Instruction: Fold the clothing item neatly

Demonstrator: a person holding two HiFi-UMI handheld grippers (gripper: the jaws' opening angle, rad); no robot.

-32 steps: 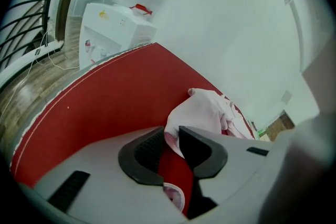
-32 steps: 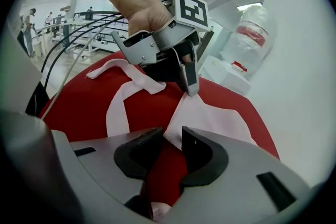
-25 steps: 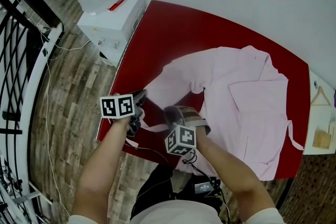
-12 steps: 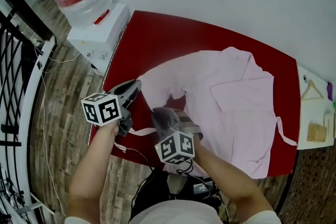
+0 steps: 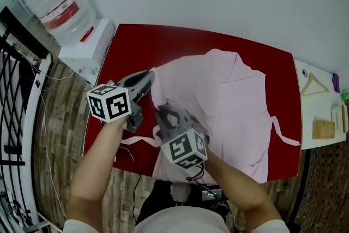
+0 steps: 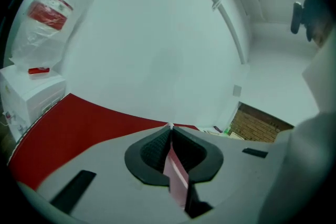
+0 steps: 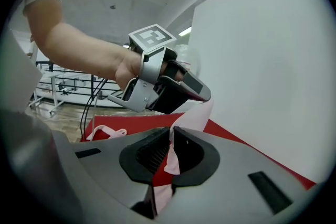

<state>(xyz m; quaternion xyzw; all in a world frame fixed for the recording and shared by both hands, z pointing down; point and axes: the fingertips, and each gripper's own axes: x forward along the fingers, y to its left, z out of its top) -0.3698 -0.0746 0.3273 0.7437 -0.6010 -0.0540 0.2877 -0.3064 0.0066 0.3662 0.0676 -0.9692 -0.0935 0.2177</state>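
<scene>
**While both tongs pinch one edge, the fold looks barely begun**

Since the pink garment lies mostly spread over the red bench, I judge the task to be at an early stage. No finished, squared fold shows. Left tongs are closed tight on a thin pink strip of cloth. Right tongs are likewise clamped on pink fabric, which runs straight across to the left pair. Both are held above the bench's near-left part, close together. The garment's near hem hangs over the bench edge, and a tie strap trails loose on the right. Left to do: lay the held edge across, then flatten and tidy the straps.
</scene>
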